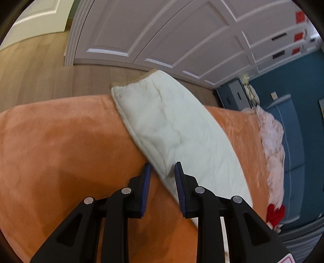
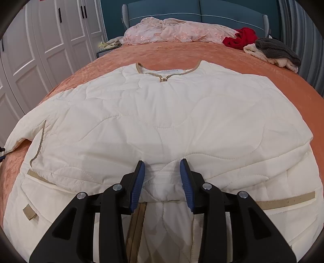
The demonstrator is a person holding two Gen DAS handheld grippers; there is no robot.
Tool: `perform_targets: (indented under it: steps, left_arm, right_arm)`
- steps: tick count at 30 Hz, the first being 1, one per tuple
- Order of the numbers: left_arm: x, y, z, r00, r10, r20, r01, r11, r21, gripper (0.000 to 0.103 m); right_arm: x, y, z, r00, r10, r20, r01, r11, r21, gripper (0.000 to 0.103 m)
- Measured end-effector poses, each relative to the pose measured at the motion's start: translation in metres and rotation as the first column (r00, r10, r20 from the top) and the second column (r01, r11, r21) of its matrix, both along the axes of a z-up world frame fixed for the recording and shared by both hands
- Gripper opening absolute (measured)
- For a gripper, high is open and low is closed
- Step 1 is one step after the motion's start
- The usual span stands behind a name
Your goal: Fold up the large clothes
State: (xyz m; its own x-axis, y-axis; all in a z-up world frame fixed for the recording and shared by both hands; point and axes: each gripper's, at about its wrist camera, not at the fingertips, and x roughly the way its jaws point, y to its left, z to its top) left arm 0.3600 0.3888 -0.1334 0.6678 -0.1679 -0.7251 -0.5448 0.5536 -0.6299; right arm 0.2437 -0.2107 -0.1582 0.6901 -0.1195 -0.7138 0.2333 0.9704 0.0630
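Note:
A cream quilted jacket (image 2: 162, 113) with a tan-trimmed collar (image 2: 162, 75) lies spread flat on the orange bedspread (image 2: 222, 52). My right gripper (image 2: 163, 168) is shut on a bunched fold of its near hem, and the cloth fills the gap between the blue pads. In the left wrist view one sleeve (image 1: 172, 125) stretches diagonally across the bedspread (image 1: 60, 141), and its tan cuff (image 1: 131, 82) hangs past the bed's edge. My left gripper (image 1: 163, 172) hovers over the sleeve's near edge. Its jaws stand apart and do not press the cloth.
Pink lace cloth (image 2: 172, 30), a red garment (image 2: 241, 38) and grey and cream towels (image 2: 277, 50) are piled by the blue headboard (image 2: 202, 10). White wardrobe doors (image 1: 162, 30) and wooden floor (image 1: 30, 70) run along the bed's left side.

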Motion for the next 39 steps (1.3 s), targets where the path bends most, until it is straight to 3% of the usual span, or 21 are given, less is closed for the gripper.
perform_targets:
  steps: [3, 4, 6, 9, 13, 15, 16, 17, 18, 22, 25, 27, 28, 30, 34, 37, 39]
  left_arm:
    - [0.012, 0.004, 0.0, 1.0, 0.002, 0.008, -0.002, 1.0, -0.009, 0.023]
    - [0.017, 0.003, 0.002, 1.0, -0.004, 0.01, 0.004, 1.0, 0.001, 0.017]
    - [0.023, -0.006, 0.014, 0.999, -0.036, 0.017, 0.035, 0.998, 0.057, 0.008]
    - [0.027, -0.021, 0.041, 0.994, -0.092, 0.064, 0.082, 0.985, 0.151, 0.005]
    - [0.027, -0.079, 0.115, 0.95, -0.256, 0.177, 0.193, 0.931, 0.309, 0.005]
    - [0.021, -0.12, 0.15, 0.912, -0.347, 0.218, 0.246, 0.889, 0.387, 0.005]
    - [0.013, -0.155, 0.174, 0.873, -0.424, 0.243, 0.29, 0.85, 0.44, 0.005]
    - [0.009, -0.175, 0.184, 0.851, -0.46, 0.256, 0.31, 0.831, 0.462, 0.005]
    - [0.002, -0.204, 0.199, 0.814, -0.514, 0.271, 0.343, 0.801, 0.491, 0.005]
    - [-0.036, -0.326, 0.232, 0.635, -0.714, 0.296, 0.488, 0.667, 0.563, 0.005]
    - [-0.058, -0.404, 0.223, 0.521, -0.812, 0.263, 0.605, 0.568, 0.557, 0.009]
    - [-0.07, -0.443, 0.201, 0.478, -0.849, 0.225, 0.666, 0.518, 0.537, 0.015]
    - [-0.075, -0.465, 0.182, 0.459, -0.866, 0.197, 0.712, 0.491, 0.501, 0.026]
    - [-0.08, -0.487, 0.149, 0.458, -0.875, 0.157, 0.77, 0.479, 0.421, 0.044]
    - [-0.083, -0.488, 0.101, 0.481, -0.866, 0.137, 0.829, 0.5, 0.25, 0.044]
    - [-0.07, -0.455, 0.084, 0.554, -0.821, 0.14, 0.805, 0.571, 0.162, 0.044]
    - [-0.06, -0.421, 0.076, 0.623, -0.769, 0.144, 0.761, 0.638, 0.118, 0.044]
  right_arm:
    - [-0.001, 0.0, 0.0, 1.0, 0.0, -0.001, 0.0, 1.0, -0.006, 0.035]
    - [-0.001, 0.0, 0.0, 1.0, 0.0, 0.0, 0.0, 1.0, -0.007, 0.035]
    - [-0.001, 0.0, 0.0, 1.0, 0.0, 0.0, 0.0, 1.0, -0.007, 0.035]
    - [-0.001, 0.0, 0.0, 1.0, 0.001, 0.002, -0.001, 1.0, -0.004, 0.035]
    - [-0.004, 0.0, 0.002, 1.0, -0.007, 0.018, 0.007, 1.0, 0.001, 0.039]
    - [-0.009, 0.0, 0.006, 0.999, -0.022, 0.035, 0.022, 1.0, -0.002, 0.046]
    - [-0.013, 0.0, 0.009, 0.998, -0.031, 0.047, 0.031, 1.0, 0.007, 0.051]
    - [-0.017, -0.001, 0.011, 0.998, -0.038, 0.058, 0.037, 0.999, 0.014, 0.052]
    - [-0.024, -0.002, 0.014, 0.996, -0.049, 0.072, 0.047, 0.999, 0.024, 0.056]
    - [-0.058, -0.012, 0.024, 0.989, -0.091, 0.114, 0.08, 0.992, 0.099, 0.064]
    - [-0.082, -0.029, 0.028, 0.985, -0.124, 0.123, 0.105, 0.983, 0.153, 0.064]
    - [-0.095, -0.041, 0.031, 0.981, -0.147, 0.127, 0.125, 0.978, 0.165, 0.066]
    - [-0.101, -0.048, 0.034, 0.979, -0.157, 0.131, 0.134, 0.976, 0.17, 0.067]
    - [-0.11, -0.061, 0.038, 0.975, -0.174, 0.135, 0.15, 0.973, 0.174, 0.069]
    - [-0.123, -0.085, 0.045, 0.968, -0.206, 0.143, 0.177, 0.965, 0.192, 0.071]
    - [-0.124, -0.104, 0.049, 0.962, -0.227, 0.148, 0.19, 0.954, 0.231, 0.072]
    - [-0.118, -0.115, 0.053, 0.959, -0.238, 0.152, 0.192, 0.945, 0.266, 0.073]
